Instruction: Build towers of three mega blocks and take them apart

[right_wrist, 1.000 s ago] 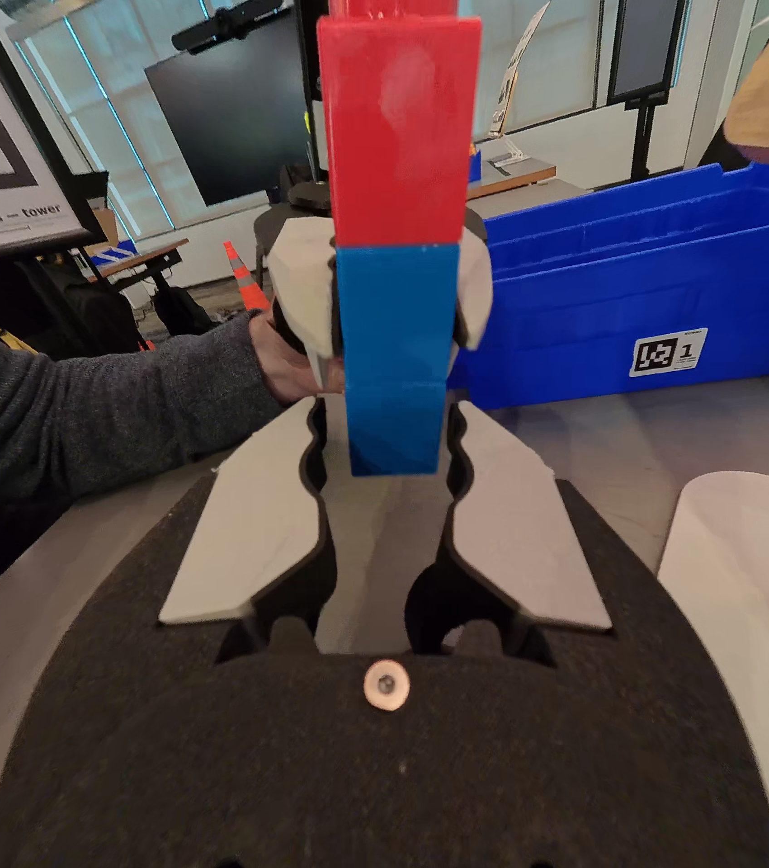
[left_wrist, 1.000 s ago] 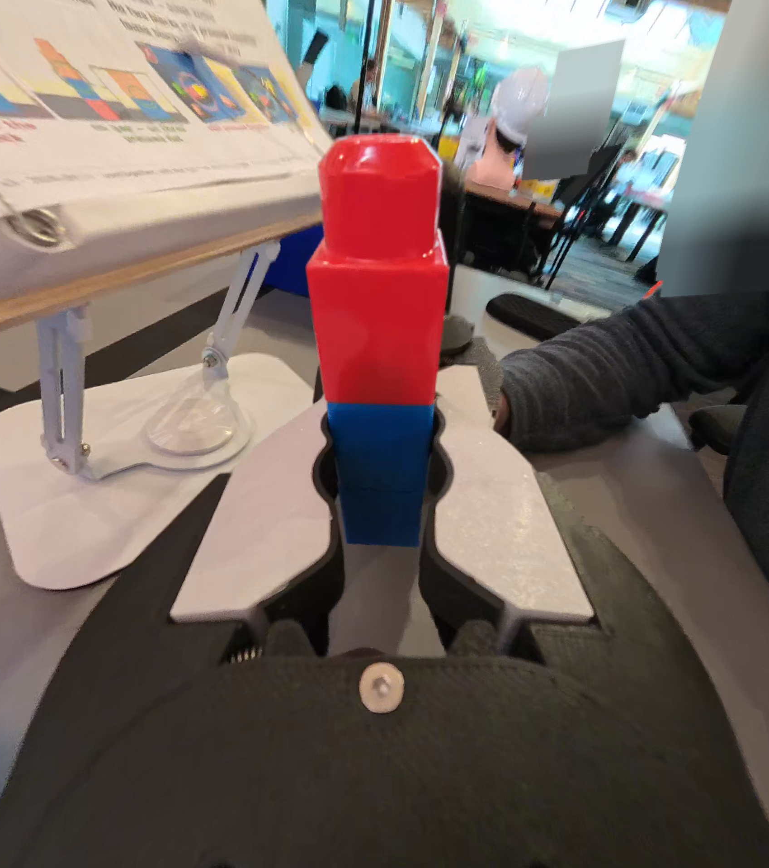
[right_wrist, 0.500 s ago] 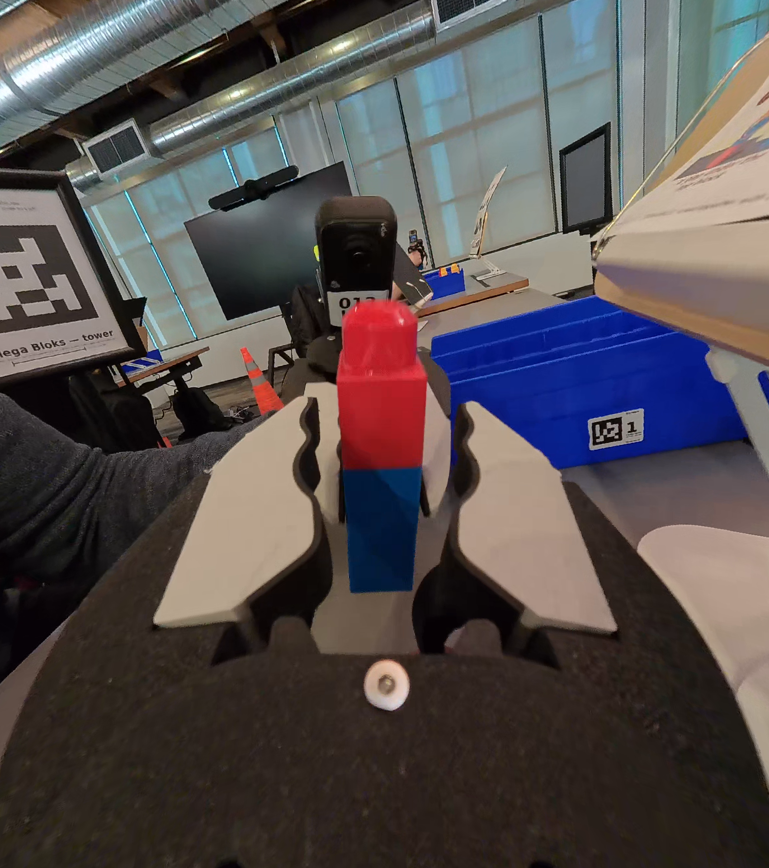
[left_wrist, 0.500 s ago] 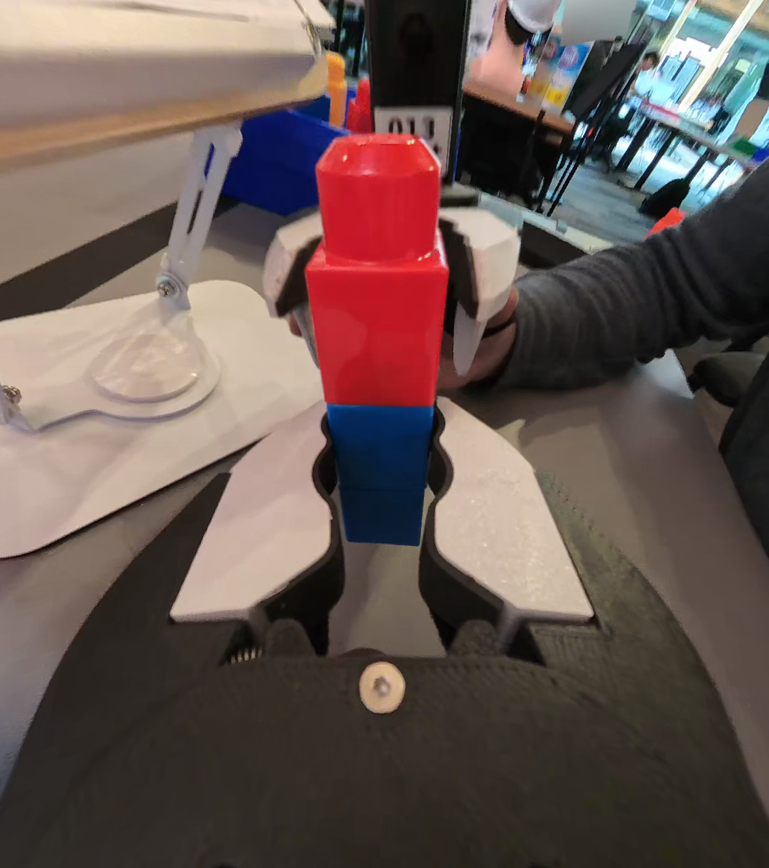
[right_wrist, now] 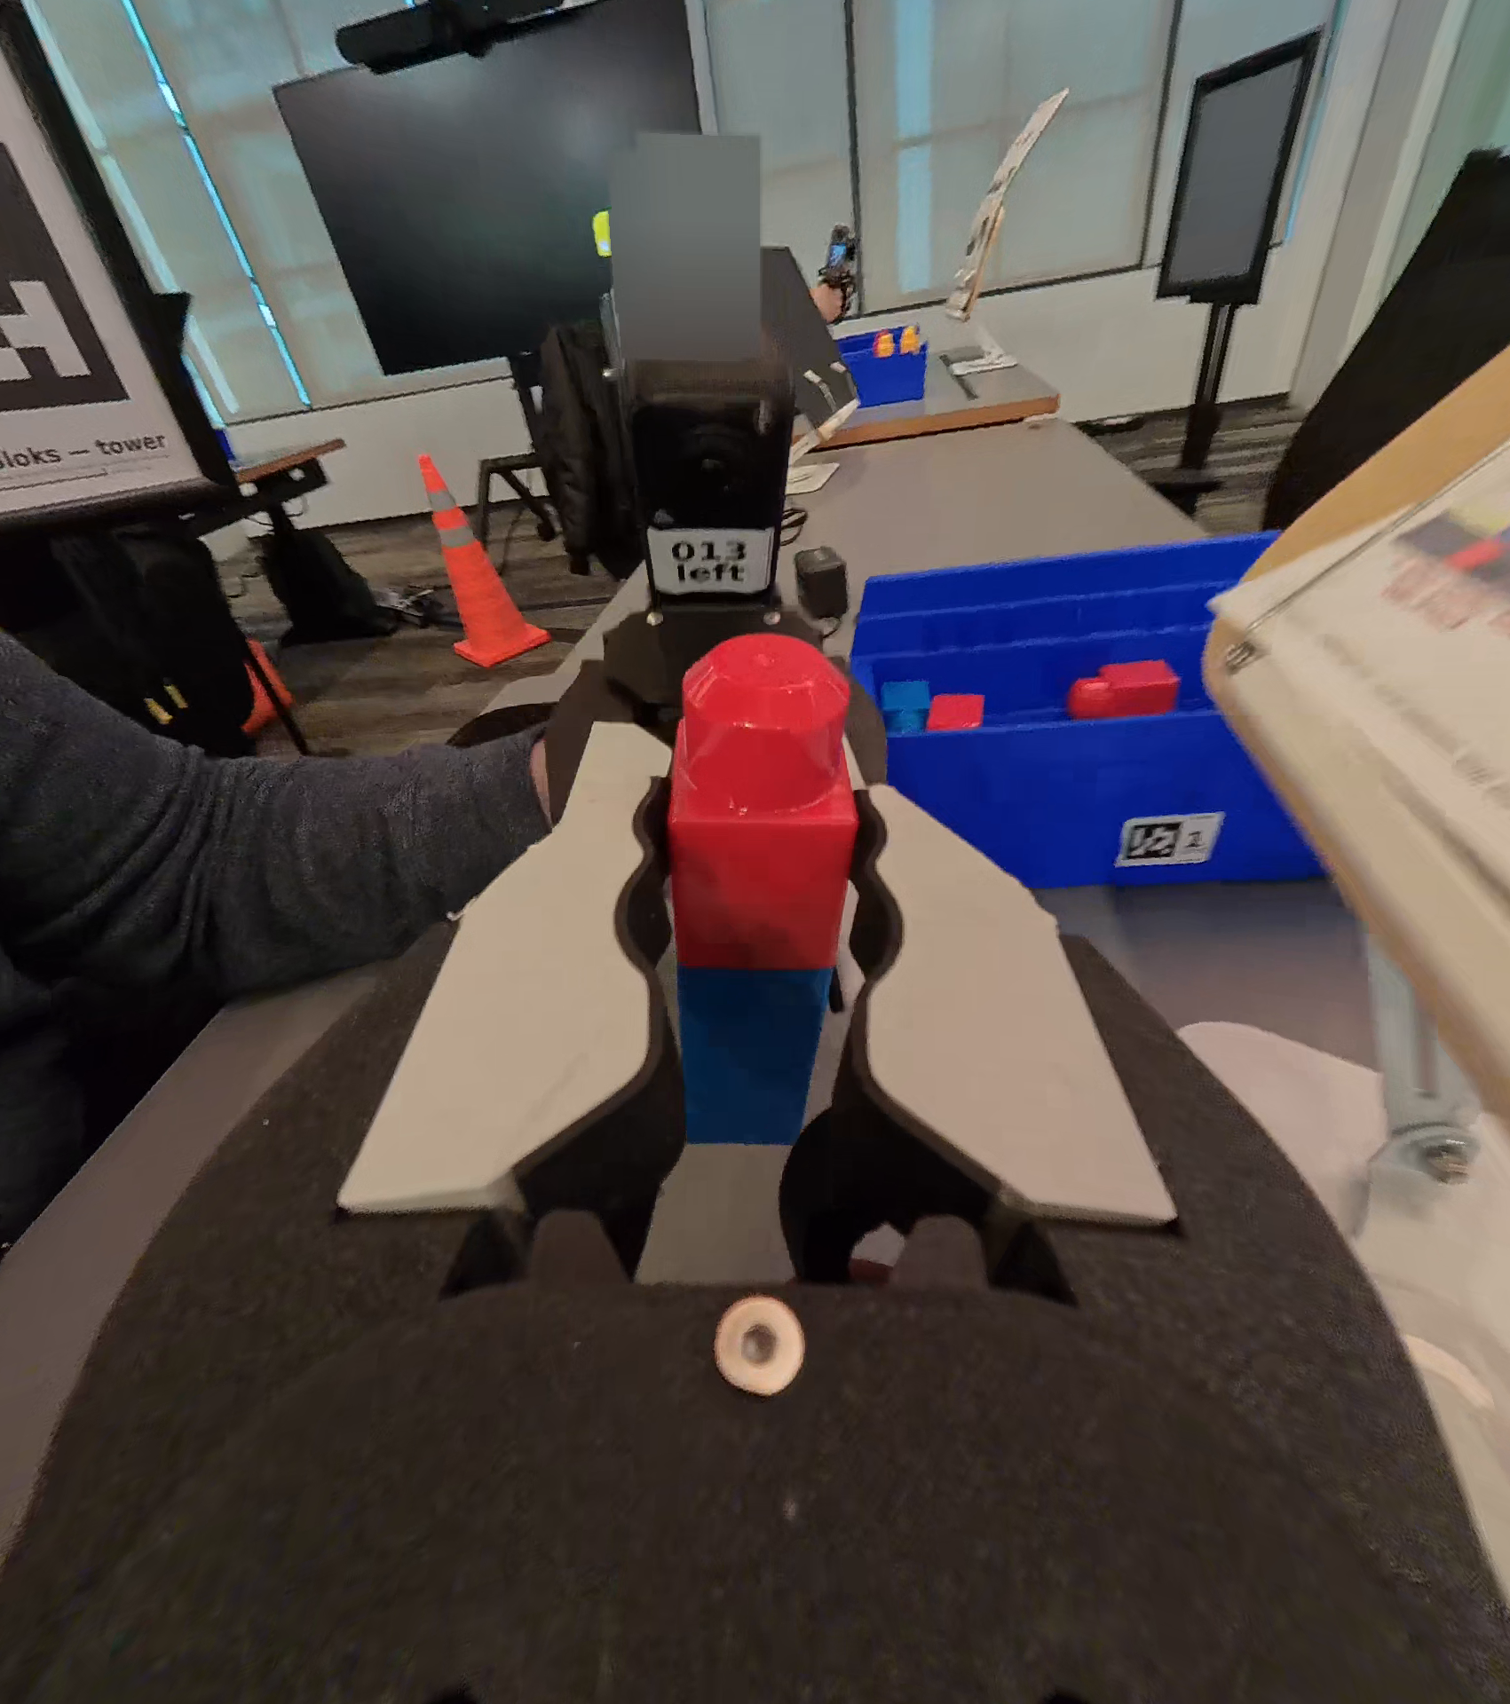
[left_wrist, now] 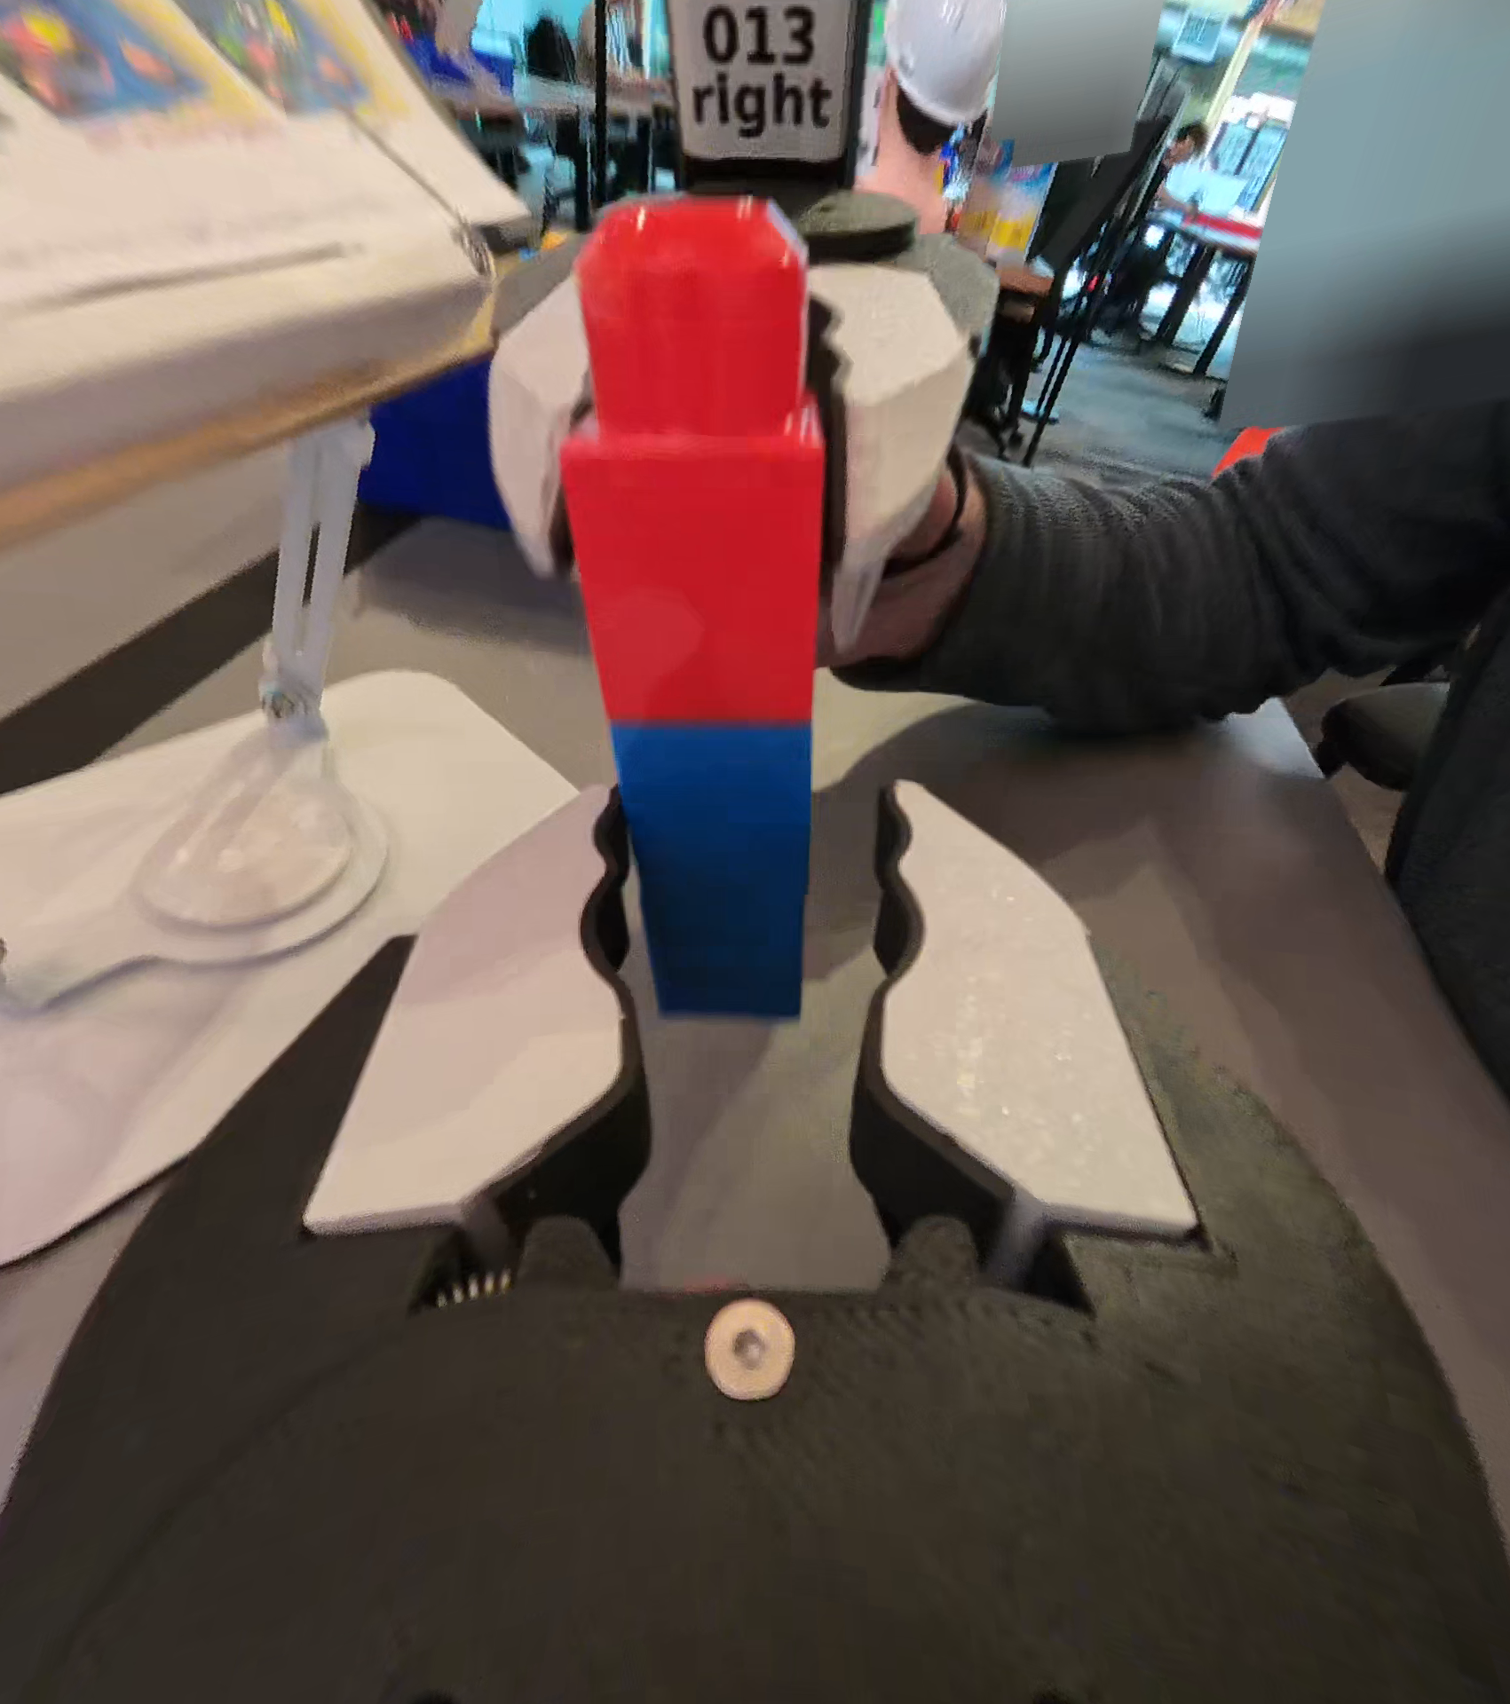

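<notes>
A tower stands upright on the grey table: a red block (left_wrist: 695,572) on top of a blue lower part (left_wrist: 719,867) that looks like two stacked blue blocks. My left gripper (left_wrist: 751,802) is open, its jaws on either side of the blue part with a gap on the right. My right gripper (right_wrist: 751,765) is shut on the red block (right_wrist: 760,867), above the blue part (right_wrist: 746,1051). It also shows in the left wrist view (left_wrist: 714,433), behind the tower and facing me. I cannot tell whether the tower rests on the table or hangs just above it.
A blue bin (right_wrist: 1055,802) with loose red and blue blocks sits at the far right. A white stand base (left_wrist: 133,1014) holds a tilted instruction sheet (left_wrist: 133,230) close to the tower. A person's sleeved arm (left_wrist: 1194,572) lies along the table. My hands' fingertips stand some 6 cm from each other.
My left gripper has opened off the blue part. My right gripper has moved in from the far side and shut on the red block. The tower has stayed upright.
</notes>
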Action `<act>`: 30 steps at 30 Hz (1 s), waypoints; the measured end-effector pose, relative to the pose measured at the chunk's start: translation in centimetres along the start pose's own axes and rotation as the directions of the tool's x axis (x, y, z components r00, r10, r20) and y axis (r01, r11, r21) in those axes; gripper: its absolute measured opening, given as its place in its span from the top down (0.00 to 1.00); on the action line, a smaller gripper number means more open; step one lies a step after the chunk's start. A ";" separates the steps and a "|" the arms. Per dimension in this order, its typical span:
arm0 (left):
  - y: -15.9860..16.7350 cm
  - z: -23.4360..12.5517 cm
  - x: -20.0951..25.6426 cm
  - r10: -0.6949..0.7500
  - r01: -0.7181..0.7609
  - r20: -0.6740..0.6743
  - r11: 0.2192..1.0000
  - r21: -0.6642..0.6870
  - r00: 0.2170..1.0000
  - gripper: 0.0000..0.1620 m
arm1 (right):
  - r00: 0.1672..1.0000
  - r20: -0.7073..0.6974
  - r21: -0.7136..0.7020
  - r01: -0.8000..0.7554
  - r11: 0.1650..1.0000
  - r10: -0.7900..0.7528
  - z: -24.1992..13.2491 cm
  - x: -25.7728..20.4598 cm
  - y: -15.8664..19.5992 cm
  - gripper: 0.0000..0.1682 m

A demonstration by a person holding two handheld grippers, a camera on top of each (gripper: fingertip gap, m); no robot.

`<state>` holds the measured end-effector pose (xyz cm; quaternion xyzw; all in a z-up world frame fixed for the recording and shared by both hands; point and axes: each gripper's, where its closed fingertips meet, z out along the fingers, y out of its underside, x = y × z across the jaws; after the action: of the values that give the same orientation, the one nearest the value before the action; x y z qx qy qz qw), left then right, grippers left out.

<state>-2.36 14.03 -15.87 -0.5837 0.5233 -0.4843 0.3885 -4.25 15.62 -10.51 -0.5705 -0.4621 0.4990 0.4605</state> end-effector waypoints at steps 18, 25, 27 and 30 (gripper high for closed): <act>-0.5 0.9 -2.7 -0.077 0.060 0.103 0.985 0.164 0.992 0.80 | 0.429 -0.903 0.011 0.020 1.000 0.002 -39.4 2.2 -3.8 0.79; -0.2 2.1 -2.9 -0.088 0.071 0.102 0.984 0.161 0.991 0.80 | 0.239 -0.967 0.055 -0.123 0.991 0.084 -44.9 6.7 4.0 0.78; -0.1 2.5 -2.9 -0.089 0.073 0.099 0.985 0.160 0.991 0.80 | 0.202 -0.978 0.024 -0.172 0.985 0.059 -45.6 7.8 5.7 0.78; 0.2 3.0 -3.0 -0.092 0.078 0.097 0.986 0.145 0.991 0.80 | 0.191 -0.979 0.032 -0.195 0.980 0.070 -46.1 8.9 6.8 0.78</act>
<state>0.57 16.83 -17.23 -0.6010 0.4415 -0.5051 0.4344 42.69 20.43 -14.86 -0.8163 -0.0414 0.0413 0.5747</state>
